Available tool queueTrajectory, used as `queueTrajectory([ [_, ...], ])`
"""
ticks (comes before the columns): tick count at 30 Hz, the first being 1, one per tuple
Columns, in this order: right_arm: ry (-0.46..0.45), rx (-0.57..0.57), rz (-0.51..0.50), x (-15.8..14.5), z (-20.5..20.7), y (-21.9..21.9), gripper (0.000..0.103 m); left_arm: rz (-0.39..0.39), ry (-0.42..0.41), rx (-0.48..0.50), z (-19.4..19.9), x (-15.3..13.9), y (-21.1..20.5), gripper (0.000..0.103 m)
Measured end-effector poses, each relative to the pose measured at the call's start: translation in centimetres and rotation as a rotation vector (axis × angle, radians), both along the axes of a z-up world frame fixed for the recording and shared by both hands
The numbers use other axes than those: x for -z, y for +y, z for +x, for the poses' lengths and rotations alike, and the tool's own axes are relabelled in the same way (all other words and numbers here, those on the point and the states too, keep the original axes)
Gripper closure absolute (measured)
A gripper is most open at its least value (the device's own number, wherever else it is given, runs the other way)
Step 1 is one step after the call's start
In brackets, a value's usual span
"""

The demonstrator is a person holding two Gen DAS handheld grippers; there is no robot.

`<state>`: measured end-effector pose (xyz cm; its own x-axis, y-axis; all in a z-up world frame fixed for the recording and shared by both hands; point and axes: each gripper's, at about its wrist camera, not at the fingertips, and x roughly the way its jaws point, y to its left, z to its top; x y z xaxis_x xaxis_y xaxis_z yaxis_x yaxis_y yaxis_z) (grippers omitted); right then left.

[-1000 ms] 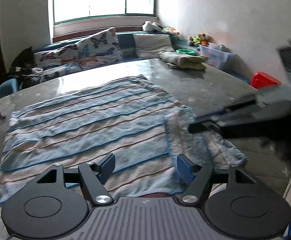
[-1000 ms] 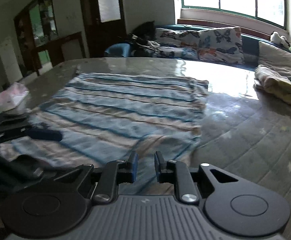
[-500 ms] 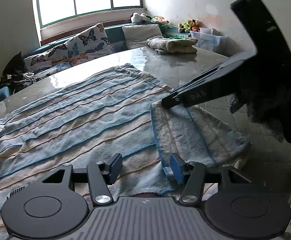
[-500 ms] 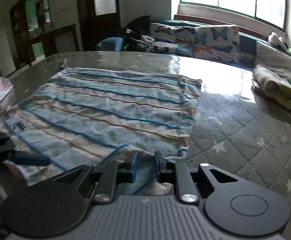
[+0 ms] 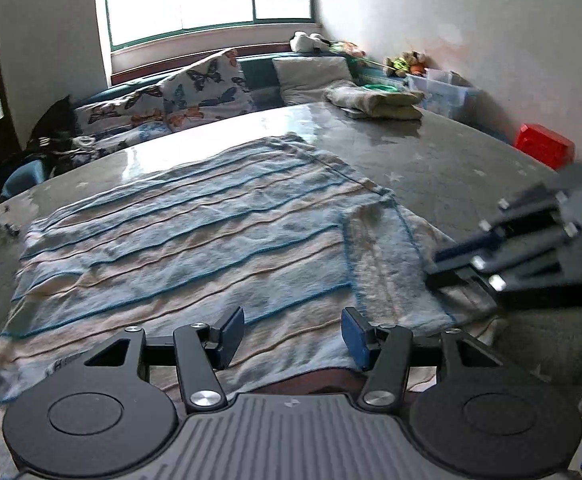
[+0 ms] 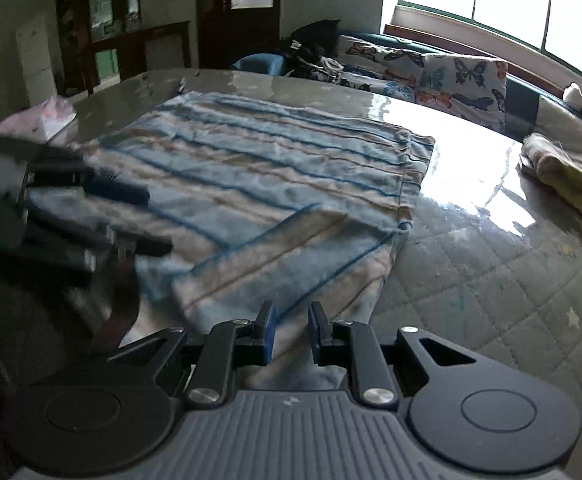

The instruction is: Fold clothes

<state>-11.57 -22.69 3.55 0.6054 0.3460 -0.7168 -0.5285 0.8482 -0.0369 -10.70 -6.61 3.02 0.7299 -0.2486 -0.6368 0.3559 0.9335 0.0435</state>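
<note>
Beyond striped towel [image 5: 195, 236], folded clothes [image 5: 375, 101].

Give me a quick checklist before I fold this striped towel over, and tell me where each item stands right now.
1. Striped towel spread flat on the table: ok, apart from one near corner turned back.
2. Right gripper gripping the near edge: cannot tell; its jaws stand narrow with cloth between them.
3. Left gripper gripping the near edge: not ok, jaws apart above the cloth.
4. Far half free of objects: ok.
5. Folded pile clear of the towel: ok.
</note>
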Motion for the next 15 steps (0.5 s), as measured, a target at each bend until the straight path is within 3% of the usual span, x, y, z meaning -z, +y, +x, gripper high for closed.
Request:
queueTrajectory([
  [7,-0.042,0.007,0.03,-0.8,0.6,0.5,0.086,-0.029,-0.013,-0.19,-1.5,-1.2,5.2,0.045],
  [15,-0.005,-0.008,0.04,0.2,1.8,2.2,0.086,-0.01,-0.037,-0.528,-4.9,-1.7,13.8,0.045],
])
